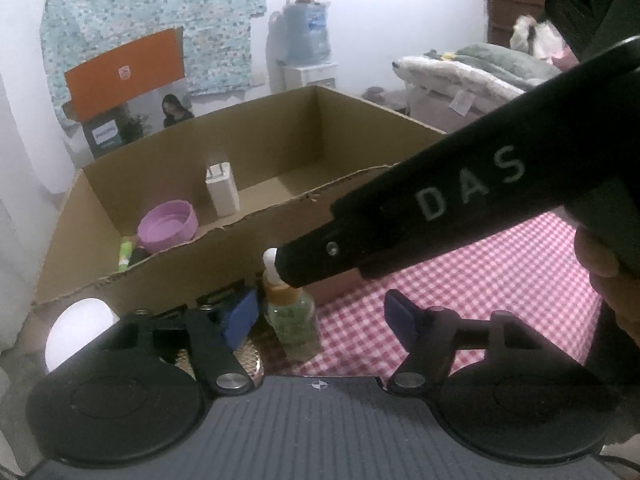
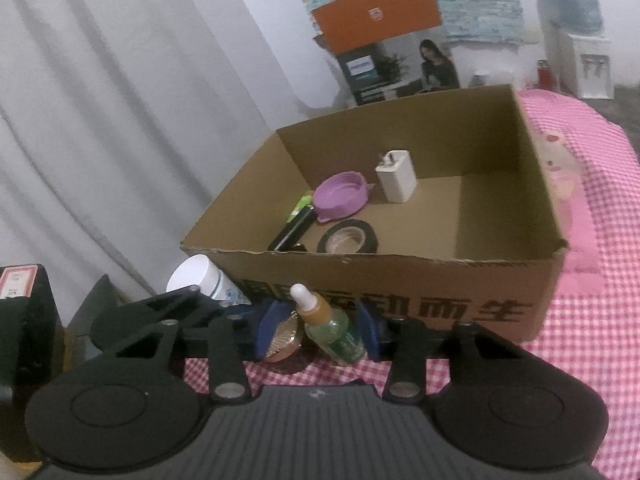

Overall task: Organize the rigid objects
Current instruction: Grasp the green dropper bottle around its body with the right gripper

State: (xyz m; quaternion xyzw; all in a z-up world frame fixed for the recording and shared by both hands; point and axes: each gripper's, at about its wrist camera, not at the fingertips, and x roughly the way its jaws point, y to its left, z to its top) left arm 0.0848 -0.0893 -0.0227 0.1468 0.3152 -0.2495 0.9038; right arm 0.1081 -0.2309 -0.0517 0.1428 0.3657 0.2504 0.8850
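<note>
I see small green glass dropper bottle (image 2: 334, 330) upright, long axis vertical, white tip up, right gripper (image 2: 318, 330) pads clamped on it, left gripper (image 1: 326, 322) jaws apart around it, brown cardboard box (image 2: 400, 276) behind.

Box (image 2: 400, 280): matt brown corrugated cardboard, top edges roughly torn, black print on the front wall.
Dropper bottle (image 2: 340, 330): clear glossy glass or plastic, greenish contents, amber collar, white rubbery-looking bulb.
Tablecloth (image 1: 500, 280): woven cloth, red-and-white check, matt.
Lid (image 2: 340, 194): smooth lilac plastic, slight sheen.
Charger (image 2: 396, 176): smooth white plastic, metal prongs.
Tape roll (image 2: 348, 237): black, semi-gloss.
Jar (image 2: 200, 276): white smooth plastic.
Gripper pads (image 1: 240, 318): blue, matt; arms black matt plastic with shiny metal pivots.
</note>
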